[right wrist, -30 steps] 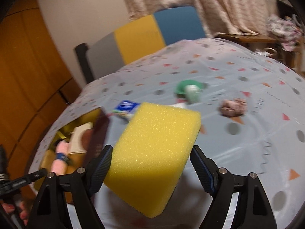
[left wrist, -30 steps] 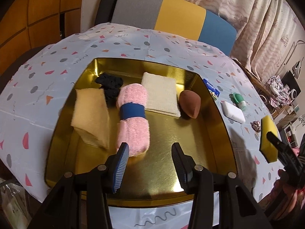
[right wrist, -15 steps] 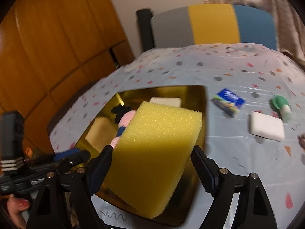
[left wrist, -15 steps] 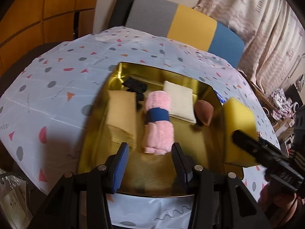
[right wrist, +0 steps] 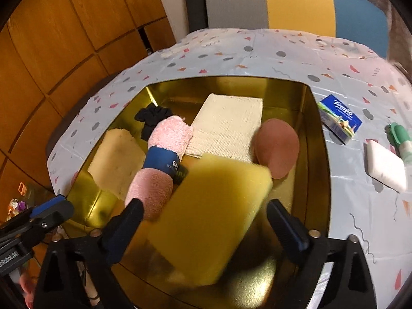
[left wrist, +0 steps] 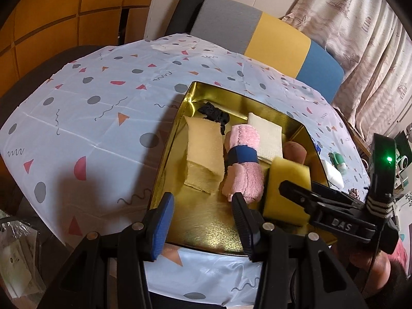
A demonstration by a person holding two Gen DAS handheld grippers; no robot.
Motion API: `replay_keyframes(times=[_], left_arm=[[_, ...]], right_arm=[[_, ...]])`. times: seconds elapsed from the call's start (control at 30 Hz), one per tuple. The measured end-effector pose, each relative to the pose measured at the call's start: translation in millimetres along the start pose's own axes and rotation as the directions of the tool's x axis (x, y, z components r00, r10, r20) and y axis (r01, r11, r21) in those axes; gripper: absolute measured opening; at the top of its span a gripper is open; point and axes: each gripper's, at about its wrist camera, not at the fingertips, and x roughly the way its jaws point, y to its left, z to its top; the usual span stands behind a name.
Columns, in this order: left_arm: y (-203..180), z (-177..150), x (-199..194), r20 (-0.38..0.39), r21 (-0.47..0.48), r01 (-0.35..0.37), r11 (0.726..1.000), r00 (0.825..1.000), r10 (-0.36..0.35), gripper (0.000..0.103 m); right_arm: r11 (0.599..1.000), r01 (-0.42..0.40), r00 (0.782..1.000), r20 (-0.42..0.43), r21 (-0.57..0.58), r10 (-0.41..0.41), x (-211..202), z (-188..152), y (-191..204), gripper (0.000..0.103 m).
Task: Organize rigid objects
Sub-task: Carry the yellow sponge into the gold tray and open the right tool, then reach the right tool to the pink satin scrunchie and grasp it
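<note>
A yellow sponge (right wrist: 208, 219) lies blurred in the gold tray (right wrist: 318, 139), between the wide-apart fingers of my right gripper (right wrist: 203, 221); whether they still touch it I cannot tell. It also shows in the left wrist view (left wrist: 287, 188) beside a pink rolled towel (left wrist: 243, 164). The tray also holds a tan sponge (left wrist: 203, 152), a white cloth (left wrist: 266, 134), a brown egg-shaped sponge (right wrist: 278, 149) and a black scrunchie (left wrist: 213, 112). My left gripper (left wrist: 203, 216) is open and empty over the tray's near left edge (left wrist: 159, 170).
On the patterned tablecloth (left wrist: 103, 103) right of the tray lie a blue tissue pack (right wrist: 340, 122), a white block (right wrist: 386, 166) and a green-capped bottle (right wrist: 401, 139). A grey, yellow and blue chair (left wrist: 257, 31) stands behind the table. Wooden panels (right wrist: 64, 38) are on the left.
My right gripper carried the yellow sponge from above the table's right side down into the tray, and its fingers have spread. My left gripper drew back and left toward the tray's near edge.
</note>
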Motion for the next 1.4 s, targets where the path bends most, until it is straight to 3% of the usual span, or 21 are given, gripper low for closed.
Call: replay_keyframes(times=[0.37, 0.67, 0.8, 1.4], left_arm=[[-24.8, -8.9, 7.2, -0.038, 0.055, 0.035, 0.998, 0.999, -0.033, 0.047], [-48.1, -13.3, 8.3, -0.046, 0.080, 0.080, 0.994, 0.996, -0.076, 0.047], [-63.0, -16.8, 11.1, -0.061, 0.118, 0.090, 0.989, 0.995, -0.083, 0.047], [-124.8, -25.3, 15.1, -0.104, 0.243, 0.154, 0.958, 0.986, -0.132, 0.047]], right_arm=[[0.998, -0.016, 0.994, 0.107, 0.060, 0.009, -42.0, -19.3, -15.3, 0.101], [0.980, 0.092, 0.968, 0.217, 0.174, -0.129, -79.4, -35.7, -63.1, 0.102], [0.961, 0.147, 0.959, 0.204, 0.234, -0.196, -85.2, -46.2, -92.8, 0.102], [0.894, 0.269, 0.936, 0.122, 0.357, -0.331, -98.7, -90.7, -173.5, 0.102]])
